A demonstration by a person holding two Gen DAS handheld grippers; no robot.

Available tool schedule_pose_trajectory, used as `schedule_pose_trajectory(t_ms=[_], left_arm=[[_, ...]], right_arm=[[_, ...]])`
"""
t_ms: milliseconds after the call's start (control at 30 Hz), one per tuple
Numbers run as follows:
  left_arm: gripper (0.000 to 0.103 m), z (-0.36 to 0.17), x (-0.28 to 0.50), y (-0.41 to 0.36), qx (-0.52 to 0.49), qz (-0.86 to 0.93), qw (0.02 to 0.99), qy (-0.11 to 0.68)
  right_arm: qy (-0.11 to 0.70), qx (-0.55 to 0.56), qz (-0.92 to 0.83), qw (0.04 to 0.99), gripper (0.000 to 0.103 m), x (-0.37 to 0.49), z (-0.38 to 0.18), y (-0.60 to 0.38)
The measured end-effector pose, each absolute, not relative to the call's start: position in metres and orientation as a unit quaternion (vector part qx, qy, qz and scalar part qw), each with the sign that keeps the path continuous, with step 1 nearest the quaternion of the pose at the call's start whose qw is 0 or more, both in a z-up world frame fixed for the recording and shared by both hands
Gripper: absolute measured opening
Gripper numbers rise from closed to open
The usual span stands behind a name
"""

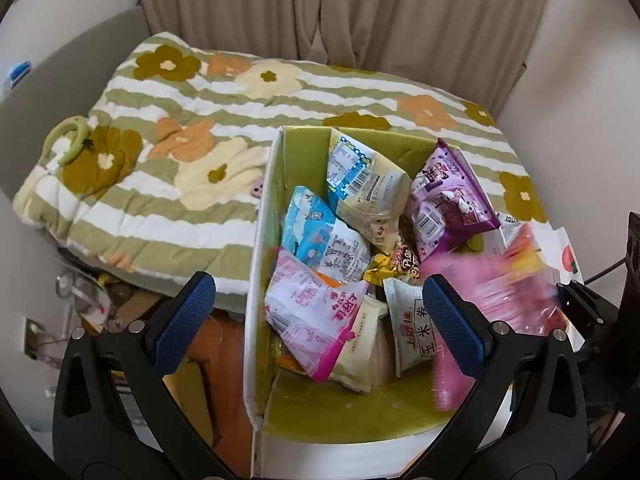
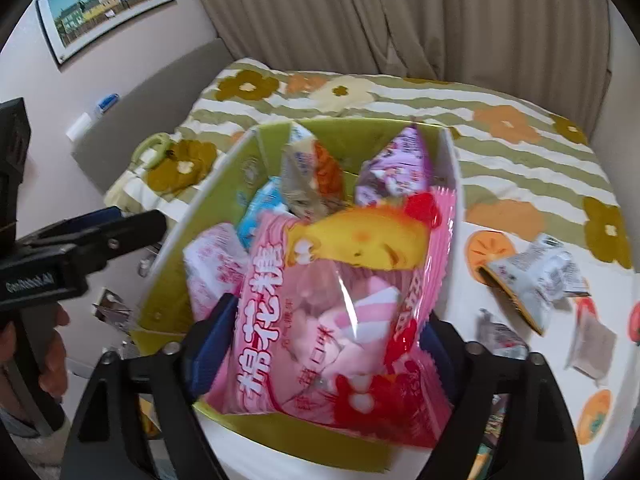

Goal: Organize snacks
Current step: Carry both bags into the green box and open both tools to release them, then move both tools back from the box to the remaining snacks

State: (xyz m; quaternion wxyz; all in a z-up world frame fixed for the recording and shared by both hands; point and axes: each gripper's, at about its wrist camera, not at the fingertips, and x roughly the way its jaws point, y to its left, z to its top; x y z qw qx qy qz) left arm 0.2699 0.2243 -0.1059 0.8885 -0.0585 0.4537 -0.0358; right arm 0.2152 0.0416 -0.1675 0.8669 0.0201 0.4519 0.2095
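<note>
Over the snack box (image 1: 264,216), left tongs (image 1: 316,320) gape empty; right tongs (image 2: 316,344) loosely straddle a pink marshmallow bag (image 2: 320,320).

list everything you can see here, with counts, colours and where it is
box: one, white outside, green inside, on the bed's near edge
snack packets: at least six, blue, cream, purple, pink-white, white, gold, piled in the box
marshmallow bag: one, pink, over the box's near end
loose packets: three, pale grey, right of the box on the fruit-print cloth
quilt: one, green and white stripes with flowers, behind the box
ring: one, light green, on the quilt's left end
curtain: beige, back wall
framed picture: one, left wall
left gripper: black, blue pads, open over the box
right gripper: black, marshmallow bag between its fingers
hand: one, on the left gripper's handle
</note>
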Motion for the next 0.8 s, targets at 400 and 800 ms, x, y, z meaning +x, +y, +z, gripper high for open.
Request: schedule_pose_trajectory(t_ms=[400,800], left_arm=[[0.103,-0.1,0.251,0.229,-0.069,-0.03,0.896,0.437],[0.103,-0.079,0.233,0.216,-0.05,-0.062,0.909,0.409]], right_arm=[[0.437,-0.001,0.217,0.873,0.103,0.197,-0.16,0.047],[0.401,0.004,0.175,0.899,0.103,0.167,-0.133,0.031]])
